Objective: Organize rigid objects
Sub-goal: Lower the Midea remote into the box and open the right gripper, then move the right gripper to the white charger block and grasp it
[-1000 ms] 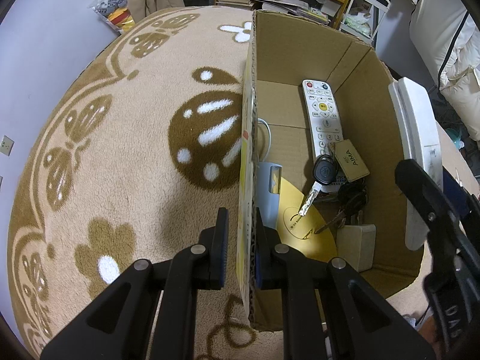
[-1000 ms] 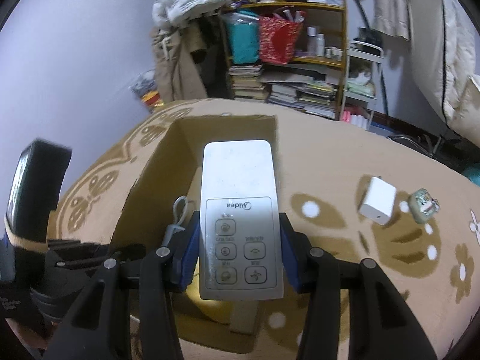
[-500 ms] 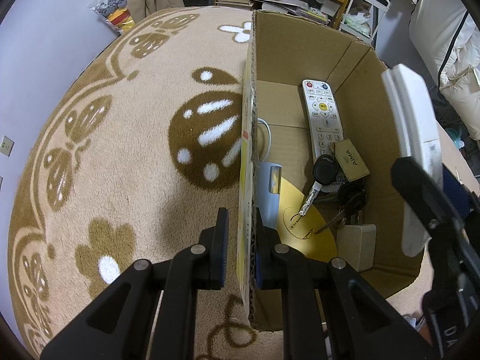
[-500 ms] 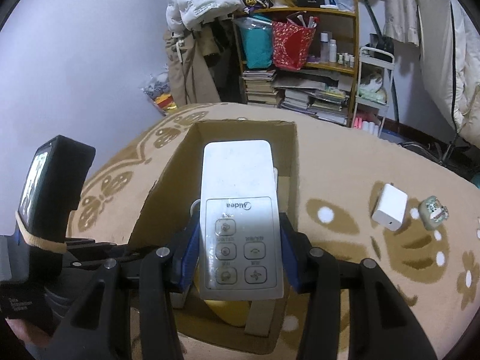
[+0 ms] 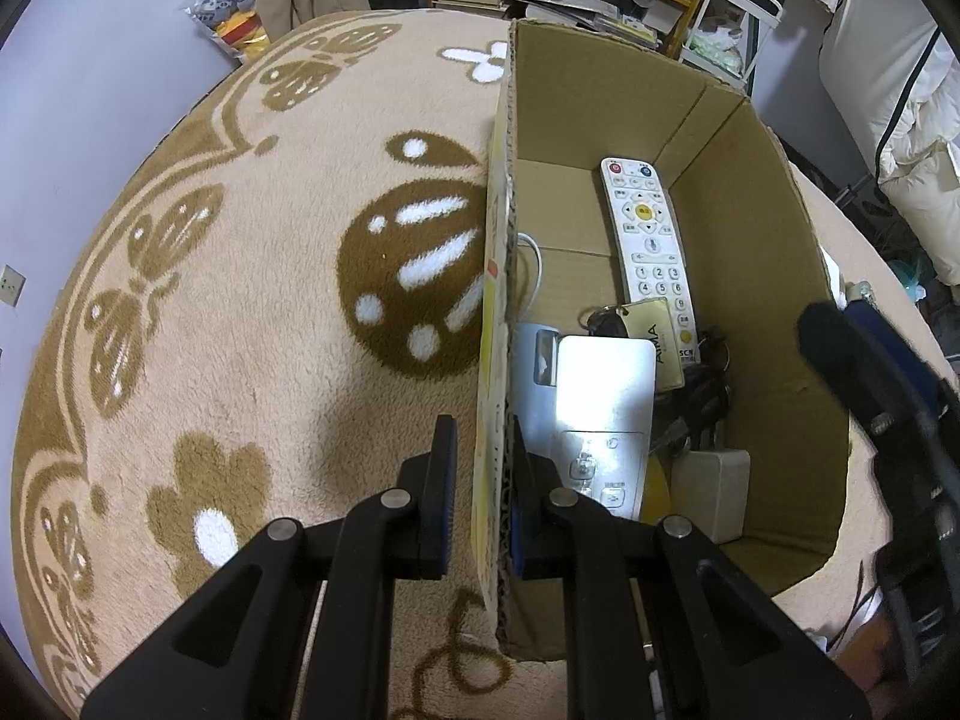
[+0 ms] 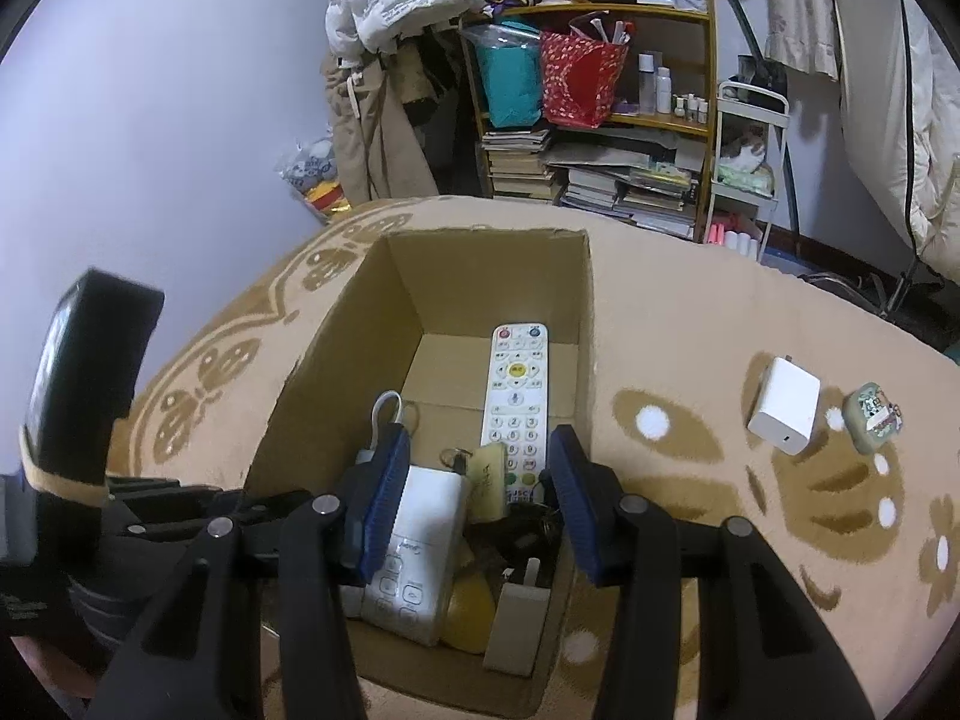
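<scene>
Item: white air-conditioner remote [image 6: 414, 546], lying face up in the cardboard box [image 6: 336, 360], at about 7 o'clock of the box floor in the right wrist view, resting partly on a yellow disc [image 6: 468, 618] and a grey flat device [image 5: 534, 378]. Its job looks done; it sits free of both pads.

Box contents, outward: long white TV remote [image 6: 516, 390] at 12 o'clock of it; key bunch with tan tag [image 6: 489, 480] at 2 o'clock; small beige block [image 6: 516, 624] at 4 o'clock; white cable [image 6: 384, 414] at 11 o'clock.

Right gripper [image 6: 474, 507]: jaws apart, having just been opening, nothing between the pads; it hangs over the box.

Left gripper [image 5: 480, 498]: jaws clamped on the box's near side wall, steadying it.

Outstanding, on the patterned blanket [image 6: 690, 330]: white charger [image 6: 783, 414] and small patterned case [image 6: 873, 417], at 3 o'clock of the box.

Handling note: lift the right gripper straight up clear of the wall before swinging right; keep the left clamp on so the box stays put; take the charger across its flat faces.
</scene>
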Available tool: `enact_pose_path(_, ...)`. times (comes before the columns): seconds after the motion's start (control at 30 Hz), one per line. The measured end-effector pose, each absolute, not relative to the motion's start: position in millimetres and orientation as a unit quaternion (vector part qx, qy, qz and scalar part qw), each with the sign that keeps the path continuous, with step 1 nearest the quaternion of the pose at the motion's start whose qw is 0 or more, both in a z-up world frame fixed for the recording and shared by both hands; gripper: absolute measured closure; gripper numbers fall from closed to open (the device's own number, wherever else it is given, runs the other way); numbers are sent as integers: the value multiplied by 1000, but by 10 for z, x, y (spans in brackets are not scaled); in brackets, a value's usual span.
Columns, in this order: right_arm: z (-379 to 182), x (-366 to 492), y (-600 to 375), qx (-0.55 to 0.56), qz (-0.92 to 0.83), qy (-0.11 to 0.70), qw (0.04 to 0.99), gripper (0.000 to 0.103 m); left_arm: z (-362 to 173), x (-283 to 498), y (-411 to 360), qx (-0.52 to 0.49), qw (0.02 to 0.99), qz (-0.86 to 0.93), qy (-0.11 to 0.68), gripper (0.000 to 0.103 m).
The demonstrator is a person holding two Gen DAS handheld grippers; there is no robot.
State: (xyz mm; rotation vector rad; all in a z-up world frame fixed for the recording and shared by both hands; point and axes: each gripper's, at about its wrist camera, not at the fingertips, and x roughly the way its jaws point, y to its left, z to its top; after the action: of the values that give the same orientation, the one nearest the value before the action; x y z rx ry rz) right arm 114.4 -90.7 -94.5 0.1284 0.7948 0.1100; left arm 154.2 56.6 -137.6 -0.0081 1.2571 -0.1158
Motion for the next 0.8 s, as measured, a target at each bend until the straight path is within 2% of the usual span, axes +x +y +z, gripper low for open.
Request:
enact_pose_path(0.03,-913,1153,-933,61,48,384,920,46,-1375,1542,567,-2,808,-54,587,89)
enact_pose_path(0.1,-841,1164,-1003,55,36,374,925,32,-1374,1536,564,0,808,-53,586,89)
enact_pose_path(0.3,-693,1288,-1354,54,-11,356,933,8,-1376,1536,564,1,809,-53,586,89)
enact_pose_path(0.57,-836,1552,-1967,81,-85,364,924,5,-1369,1542,571,-1,810,-52,584,89)
enact_pose_path(0.8,-1216,1745,-2359,116,-124,391,905,5,-1369,1541,557,0,811,-49,583,89)
